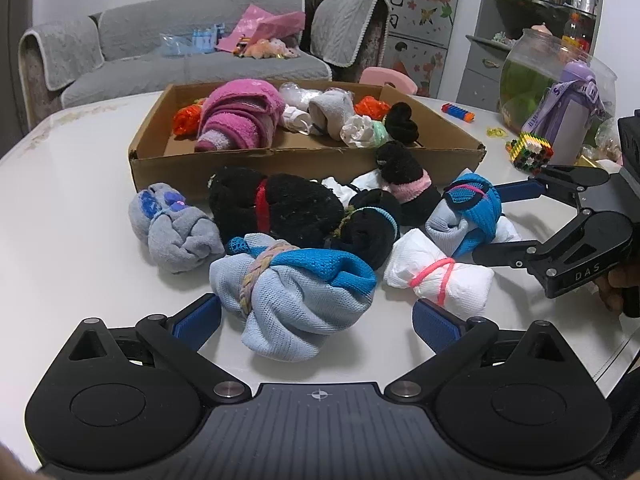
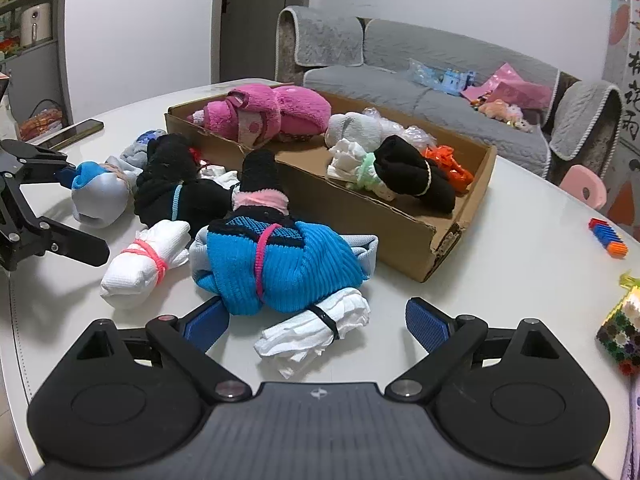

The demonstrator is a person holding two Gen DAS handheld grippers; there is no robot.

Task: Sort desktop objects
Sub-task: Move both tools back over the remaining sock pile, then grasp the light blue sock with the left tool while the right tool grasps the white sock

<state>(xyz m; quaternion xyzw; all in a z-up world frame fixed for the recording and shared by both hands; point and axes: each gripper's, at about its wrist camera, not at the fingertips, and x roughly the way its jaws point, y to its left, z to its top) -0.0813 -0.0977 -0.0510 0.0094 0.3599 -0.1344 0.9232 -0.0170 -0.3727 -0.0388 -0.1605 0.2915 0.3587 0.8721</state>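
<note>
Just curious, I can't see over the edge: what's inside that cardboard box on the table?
Inside the cardboard box lie bundled socks: a big pink fluffy bundle, a grey one, a black one, a white-and-mint one and something orange. Anything beneath them is covered.

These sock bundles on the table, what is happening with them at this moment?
A person with a gripper in each hand is sorting tied sock bundles into a cardboard box. The left gripper has open jaws around a pale blue bundle tied with a braided band. The right gripper has open jaws around a bright blue bundle and a white bundle. Neither is gripped yet. Several bundles already lie in the box.
</note>
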